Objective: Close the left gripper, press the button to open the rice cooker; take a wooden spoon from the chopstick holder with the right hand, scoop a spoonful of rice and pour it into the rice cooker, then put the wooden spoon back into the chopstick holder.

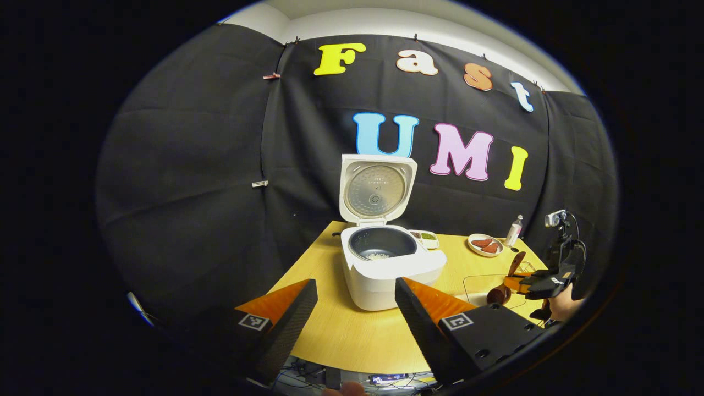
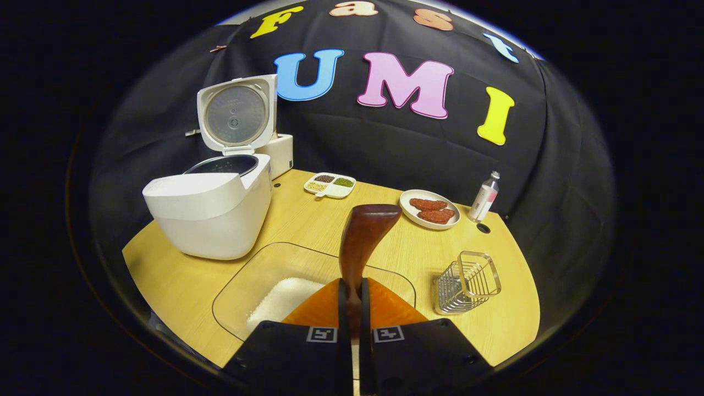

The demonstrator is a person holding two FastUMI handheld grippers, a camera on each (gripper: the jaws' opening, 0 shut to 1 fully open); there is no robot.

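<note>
The rice cooker (image 2: 212, 212) stands with its lid (image 2: 237, 114) upright at the back, leaving the pot mouth unobstructed from above and from the front. Between the cooker and the wire chopstick holder (image 2: 466, 281) lies a clear container of rice (image 2: 286, 297), open on top. Bare table (image 2: 308, 220) runs behind it to the divided dish (image 2: 330, 185), plate (image 2: 429, 209) and bottle (image 2: 484, 197) along the rear edge.
</note>
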